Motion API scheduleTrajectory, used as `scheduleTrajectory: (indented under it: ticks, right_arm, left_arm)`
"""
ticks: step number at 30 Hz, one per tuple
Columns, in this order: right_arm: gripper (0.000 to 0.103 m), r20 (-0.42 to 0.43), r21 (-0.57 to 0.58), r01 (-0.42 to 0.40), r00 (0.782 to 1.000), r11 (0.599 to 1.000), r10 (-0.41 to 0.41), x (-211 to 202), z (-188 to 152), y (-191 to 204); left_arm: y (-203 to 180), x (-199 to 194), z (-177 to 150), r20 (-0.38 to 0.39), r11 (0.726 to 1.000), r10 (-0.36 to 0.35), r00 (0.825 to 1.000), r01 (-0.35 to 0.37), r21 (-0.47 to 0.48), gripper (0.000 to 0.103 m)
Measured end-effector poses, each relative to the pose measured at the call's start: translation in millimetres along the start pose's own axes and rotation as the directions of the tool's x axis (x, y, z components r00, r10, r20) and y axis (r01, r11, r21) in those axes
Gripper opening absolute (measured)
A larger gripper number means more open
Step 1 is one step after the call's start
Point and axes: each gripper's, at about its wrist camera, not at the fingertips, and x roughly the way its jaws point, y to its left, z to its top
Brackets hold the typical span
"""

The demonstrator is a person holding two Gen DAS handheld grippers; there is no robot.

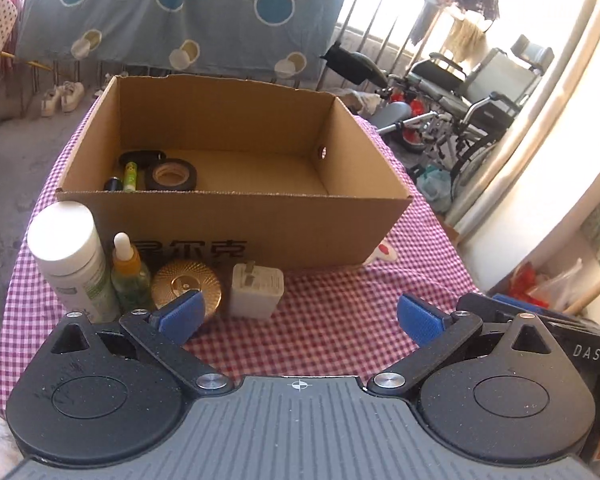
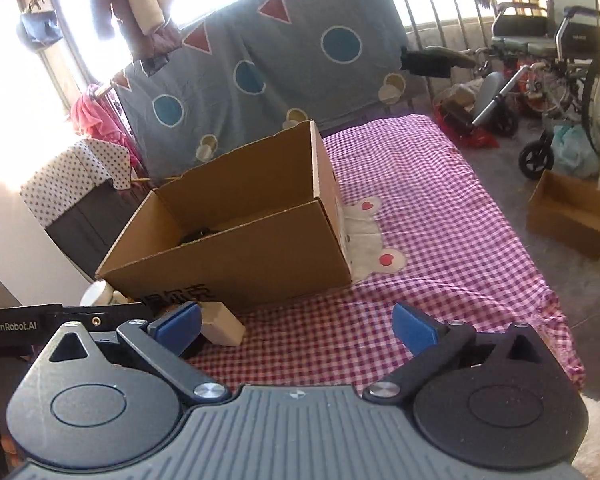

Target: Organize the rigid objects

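Cardboard box point(image 1: 236, 232) printed "尔克", "GenRobot.AI" on left gripper point(image 2: 14, 326)

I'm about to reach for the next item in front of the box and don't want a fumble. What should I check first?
1. Left gripper open, nothing held: ok.
2. Right gripper open, nothing held: ok.
3. White charger standing clear of the gold lid: ok.
4. Cardboard box open on top, floor space free right of the black tape roll: ok.
5. White bottle and dropper bottle upright: ok.
6. Whether those two bottles touch: cannot tell.
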Motion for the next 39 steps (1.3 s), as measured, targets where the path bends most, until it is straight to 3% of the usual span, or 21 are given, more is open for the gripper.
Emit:
scheduleTrajectory:
  ticks: [4,11,20,23,25,27,34,36,39]
  right_arm:
    - [0.103,-0.013,-0.003,-0.001,1.000,1.000,0.001,3.3,-1.9,-2.2]
    - [0.103,-0.037,-0.040,-0.057,0.998,0.998,0.055,15.5,0.4,9.4]
    - [0.102,-0.038,-0.003,-0.189,0.981,0.982,0.189,39.1,13.2,17.2]
    - [0.091,-0.079,0.020,-0.201,0.976,0.979,0.202,57.2,14.9,22.3]
    - [0.077,-0.112,0.047,-0.201,0.972,0.978,0.205,71.4,14.5,24.6]
    - [0.070,-0.144,0.079,-0.205,0.966,0.976,0.214,85.6,13.6,25.3]
    - [0.059,-0.195,0.152,-0.230,0.946,0.961,0.257,119.4,10.9,26.8]
    - [0.055,-0.207,0.157,-0.233,0.942,0.960,0.262,126.0,10.6,27.8]
    - [0.047,-0.232,0.185,-0.242,0.931,0.953,0.281,136.3,9.5,26.2]
  left_arm:
    - [-7.3,-4.5,-2.6,0.023,0.999,-0.002,1.000,0.001,0.041,0.103]
    - [-2.0,0.0,-20.8,0.060,1.000,0.001,0.998,-0.003,0.025,0.103]
    - [-18.6,14.3,-36.6,0.134,0.956,0.055,0.989,-0.091,0.278,0.103]
    - [-21.8,22.6,-38.4,0.160,0.941,0.072,0.985,-0.120,0.317,0.103]
    - [-21.3,28.2,-36.3,0.160,0.939,0.069,0.985,-0.118,0.324,0.103]
    - [-19.4,33.5,-34.2,0.156,0.940,0.059,0.986,-0.107,0.324,0.101]
    - [-14.8,51.4,-29.6,0.112,0.940,0.070,0.991,-0.103,0.326,0.092]
    - [-13.9,54.6,-28.0,0.097,0.941,0.075,0.992,-0.103,0.322,0.081]
    - [-12.8,58.0,-27.2,0.078,0.943,0.082,0.994,-0.103,0.318,0.077]
